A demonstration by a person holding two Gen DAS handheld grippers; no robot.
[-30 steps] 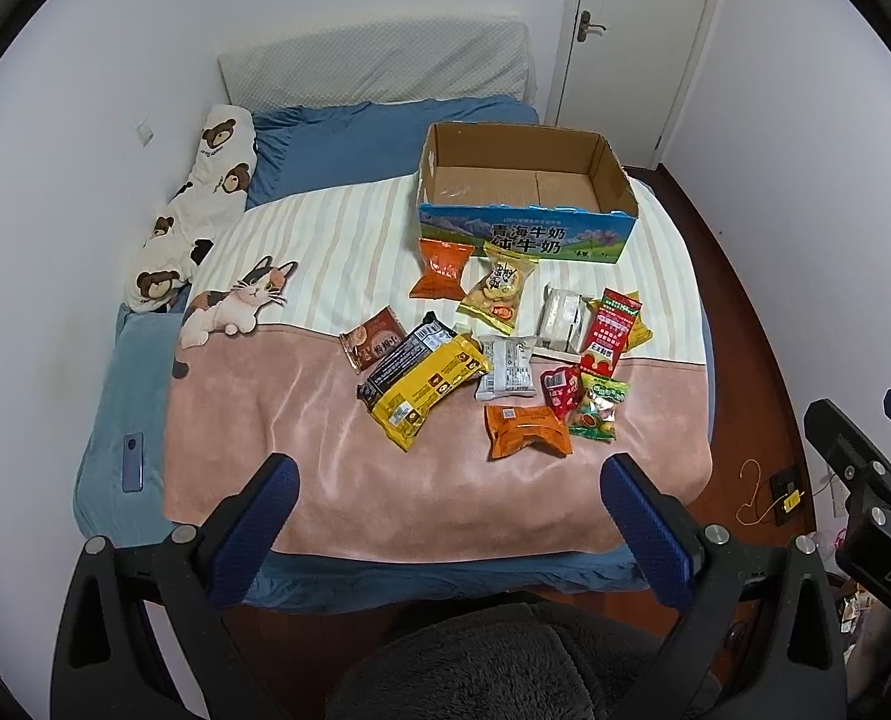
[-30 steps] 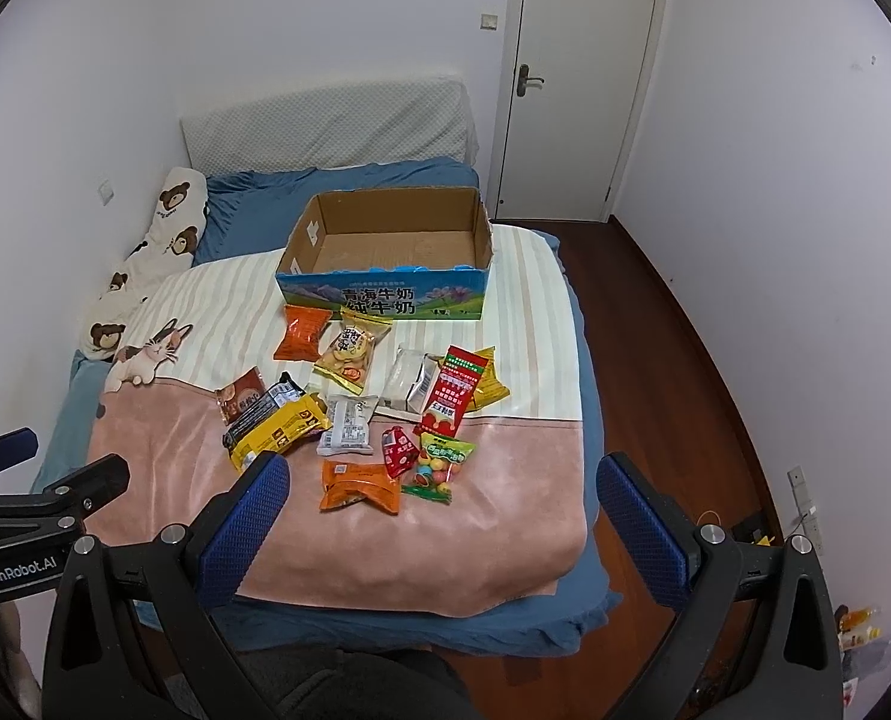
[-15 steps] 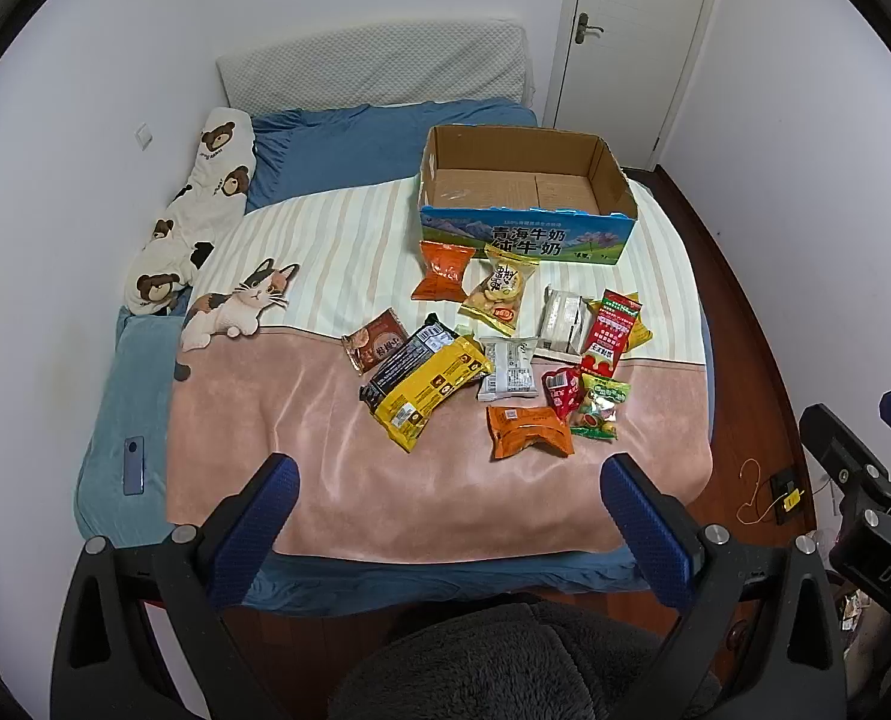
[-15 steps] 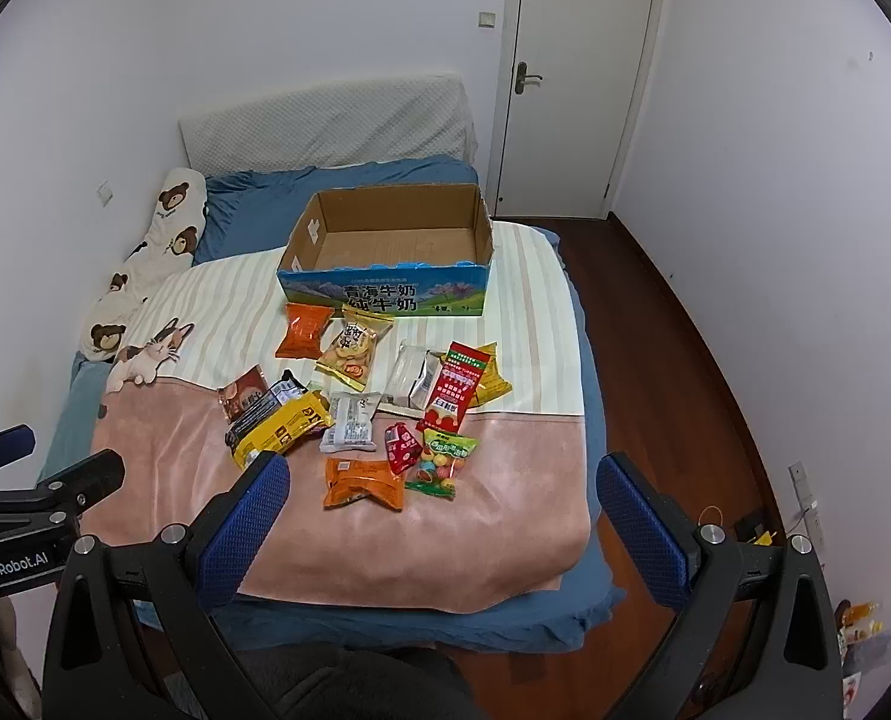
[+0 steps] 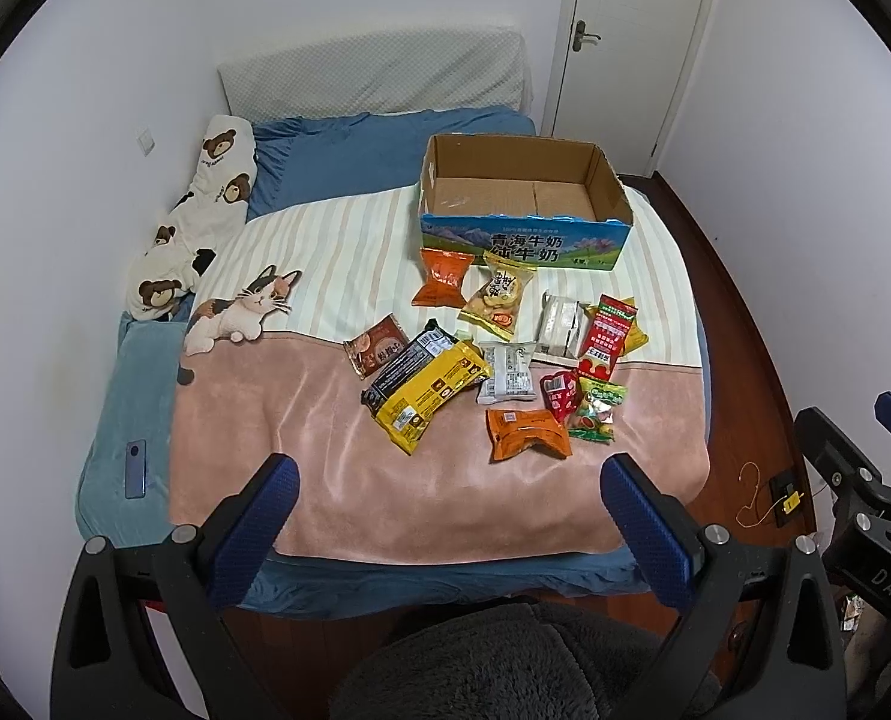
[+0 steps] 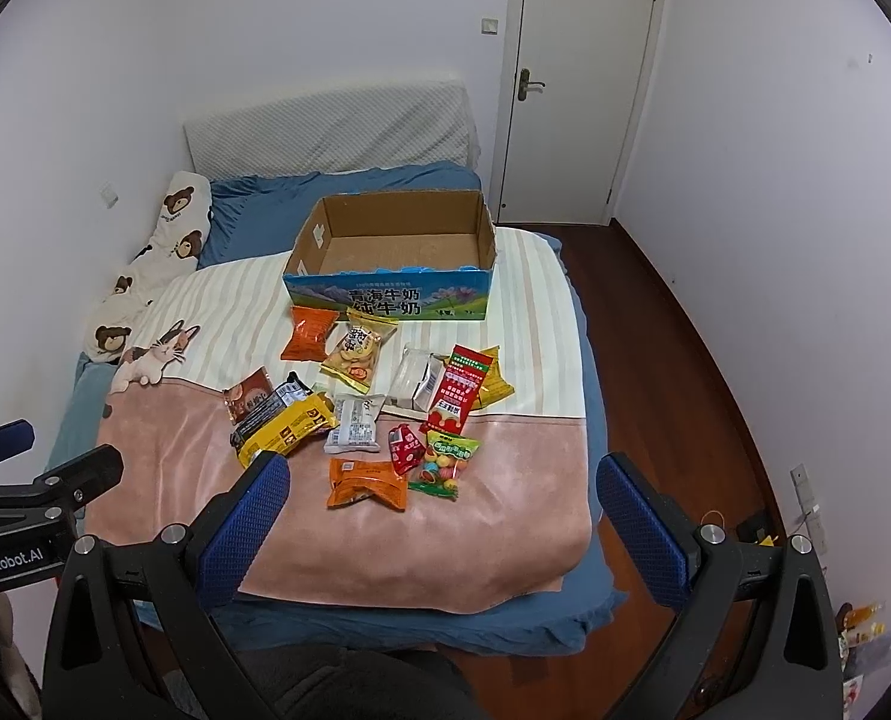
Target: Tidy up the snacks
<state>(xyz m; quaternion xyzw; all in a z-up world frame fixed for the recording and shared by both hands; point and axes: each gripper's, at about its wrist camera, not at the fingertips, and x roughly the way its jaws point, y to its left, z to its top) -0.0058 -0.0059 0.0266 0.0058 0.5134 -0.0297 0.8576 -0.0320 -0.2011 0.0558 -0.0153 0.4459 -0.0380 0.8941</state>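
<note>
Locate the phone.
Left wrist view only: the phone lies on the light-blue bedding at the bed's near-left edge, left of the pink blanket.

We record a bed [image 5: 325, 144] covered by a striped and pink blanket [image 5: 349, 480]. Directly on the blanket: an open cardboard box [image 5: 523, 249] and, just before it, scattered snack packets [image 5: 427, 387]. A bear-print pillow [image 5: 205, 222] and a phone [image 5: 135, 468] lie along the bed's left edge.
</note>
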